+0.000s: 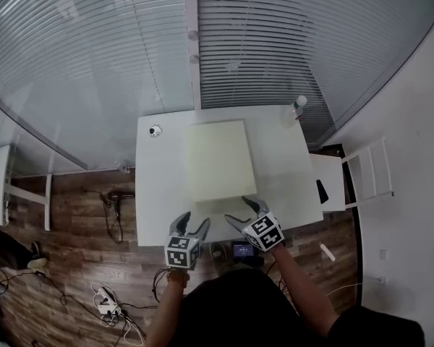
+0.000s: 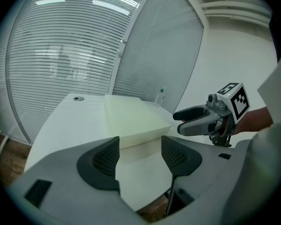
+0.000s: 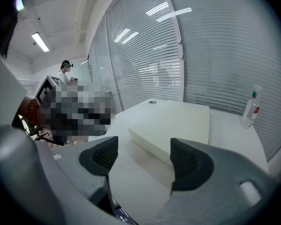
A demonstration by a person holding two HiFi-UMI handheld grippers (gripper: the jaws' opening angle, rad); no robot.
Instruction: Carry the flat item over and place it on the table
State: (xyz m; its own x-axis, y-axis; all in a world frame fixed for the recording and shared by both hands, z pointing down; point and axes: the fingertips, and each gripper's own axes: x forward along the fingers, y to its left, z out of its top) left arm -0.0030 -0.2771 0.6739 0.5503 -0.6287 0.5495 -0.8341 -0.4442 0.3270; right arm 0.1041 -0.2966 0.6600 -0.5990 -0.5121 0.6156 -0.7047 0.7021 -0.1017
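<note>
Head view: my left tongs (image 1: pixel 194 221) and my right tongs (image 1: pixel 244 212) hang side by side over the near edge of the white table (image 1: pixel 159 186). Both are spread wide, with nothing between them. The flat item (image 1: pixel 220 159), a pale cream slab, lies flat on the middle of the table, just ahead of both tongs. Its near right corner is just beside the tips of my right tongs; I cannot tell whether they touch. In the left gripper view the slab's near edge shows through the gap of my left tongs (image 2: pixel 140 142). In the right gripper view its corner sits between my right tongs (image 3: pixel 143 146). A clear bottle (image 1: pixel 298 107) stands at the far right corner, well apart from the slab.
</note>
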